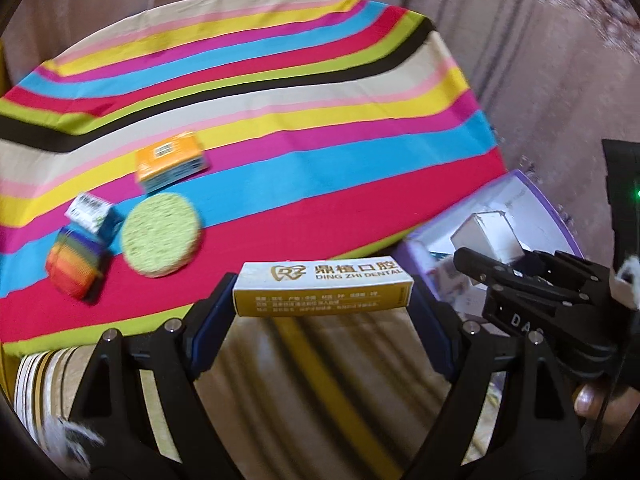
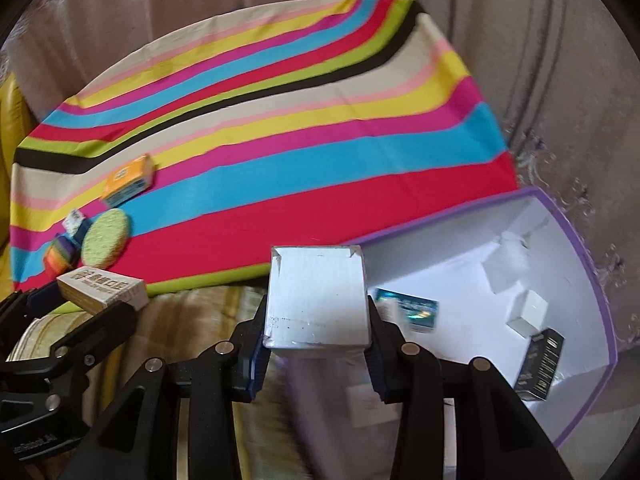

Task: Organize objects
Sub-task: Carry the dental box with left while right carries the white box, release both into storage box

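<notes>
My left gripper [image 1: 322,300] is shut on a yellow-and-white dental box [image 1: 323,287], held off the near edge of the striped table; the box also shows in the right wrist view [image 2: 102,290]. My right gripper [image 2: 316,344] is shut on a white box [image 2: 317,300], held by the left rim of a purple-edged white storage box [image 2: 592,280]; it also shows in the left wrist view [image 1: 486,236]. On the table lie an orange box [image 1: 170,166], a green round sponge [image 1: 160,236], a rainbow block [image 1: 74,262] and a small white-and-blue box [image 1: 93,214].
The storage box holds a shiny blue box [image 2: 412,310], a small white cube [image 2: 528,314], a black box [image 2: 540,364] and another white box [image 2: 504,270]. A striped cloth [image 2: 300,160] covers the table. A curtain [image 2: 560,80] hangs behind and to the right. A striped cushion [image 1: 304,380] lies below.
</notes>
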